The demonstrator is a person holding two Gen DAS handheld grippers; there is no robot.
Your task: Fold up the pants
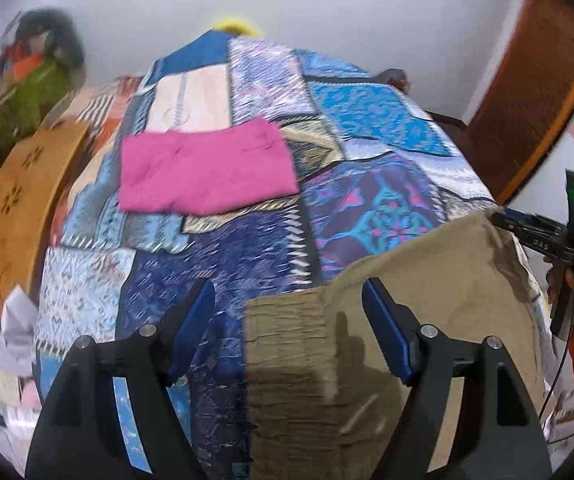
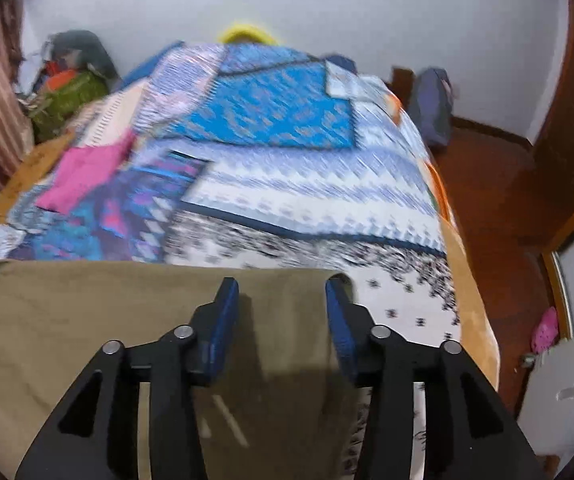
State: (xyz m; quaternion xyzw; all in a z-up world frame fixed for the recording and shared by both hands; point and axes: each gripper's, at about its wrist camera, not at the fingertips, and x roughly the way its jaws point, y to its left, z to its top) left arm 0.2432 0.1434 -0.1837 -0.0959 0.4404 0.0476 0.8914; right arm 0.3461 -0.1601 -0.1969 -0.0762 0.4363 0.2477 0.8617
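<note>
- Left wrist view: the left gripper (image 1: 287,312) hangs over the near end of the bed (image 1: 387,136), its blue fingers (image 1: 193,320) spread wide with nothing pinched between them.
- The olive pants (image 1: 427,300) lie flat on the patchwork bedspread below; their ribbed waistband edge shows in the gap between the two fingers, but the pads do not press on the cloth.
- A folded pink garment (image 1: 203,168) lies farther up the bed, well apart from the pants.
- At the right edge of this view a hand (image 1: 563,284) with an orange sleeve grips the handle of the other tool.
- Right wrist view: the right gripper (image 2: 283,304) hovers above the far corner of the pants (image 2: 107,320), its fingers (image 2: 225,308) partly apart, narrower than the left pair.
- The right-hand finger sits at the pants' far corner; the cloth lies under the gap, and the pads are not clamped on it.
- The pants stretch left from this gripper along the near end of the bed (image 2: 287,184).
- Both views are motion-blurred, so fine contact at the fingertips is hard to judge.
</note>
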